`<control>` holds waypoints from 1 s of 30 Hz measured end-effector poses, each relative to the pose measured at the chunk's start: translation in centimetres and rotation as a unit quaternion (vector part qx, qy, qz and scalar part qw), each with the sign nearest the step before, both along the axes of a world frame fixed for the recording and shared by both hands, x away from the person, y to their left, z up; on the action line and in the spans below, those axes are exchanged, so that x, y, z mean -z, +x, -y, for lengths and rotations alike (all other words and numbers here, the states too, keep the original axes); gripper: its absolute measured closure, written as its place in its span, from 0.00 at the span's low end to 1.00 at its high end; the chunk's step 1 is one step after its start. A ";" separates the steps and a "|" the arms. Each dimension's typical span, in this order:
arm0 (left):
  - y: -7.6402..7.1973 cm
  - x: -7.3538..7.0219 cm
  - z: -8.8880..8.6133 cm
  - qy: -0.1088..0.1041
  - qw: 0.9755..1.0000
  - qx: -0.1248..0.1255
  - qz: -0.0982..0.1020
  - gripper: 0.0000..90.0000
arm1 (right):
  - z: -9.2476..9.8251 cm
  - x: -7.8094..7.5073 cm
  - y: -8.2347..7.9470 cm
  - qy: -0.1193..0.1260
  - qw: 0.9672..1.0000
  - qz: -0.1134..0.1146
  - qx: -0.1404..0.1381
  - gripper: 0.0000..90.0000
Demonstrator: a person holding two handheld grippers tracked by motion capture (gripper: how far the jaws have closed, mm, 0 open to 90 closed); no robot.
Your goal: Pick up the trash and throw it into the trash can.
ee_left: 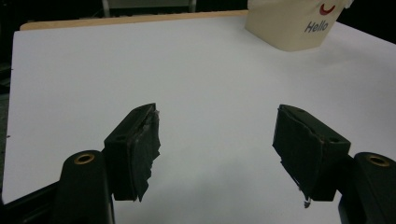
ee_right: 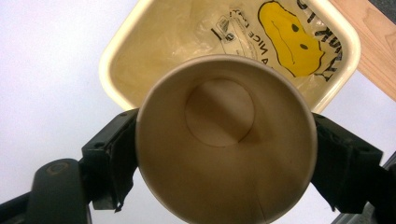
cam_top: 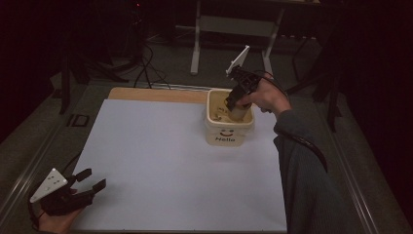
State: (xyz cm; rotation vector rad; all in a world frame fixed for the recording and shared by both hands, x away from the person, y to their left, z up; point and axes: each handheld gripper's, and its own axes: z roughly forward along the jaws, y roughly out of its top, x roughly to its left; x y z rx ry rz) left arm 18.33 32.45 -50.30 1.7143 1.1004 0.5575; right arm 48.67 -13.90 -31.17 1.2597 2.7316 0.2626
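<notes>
My left gripper [ee_left: 217, 140] over the white table [ee_left: 140, 70], jaws apart.

My two black jaws stand wide, nothing between them, their pad tape torn and ragged. Far ahead, upper right, sits a cream bin [ee_left: 294, 28] marked "Hello".

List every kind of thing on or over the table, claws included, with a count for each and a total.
Claws: 2, left and right
Paper cups: 1, held over the bin
Bins: 1, marked "Hello"
Plastic bags: 1, yellow smiley, inside the bin
White sheets: 1
Total: 6
</notes>
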 end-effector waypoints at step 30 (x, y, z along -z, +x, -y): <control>0.0 0.0 -0.1 -0.006 1.000 -0.004 0.000 0.35 | 0.8 1.0 -2.6 0.024 0.996 0.020 -0.078 0.15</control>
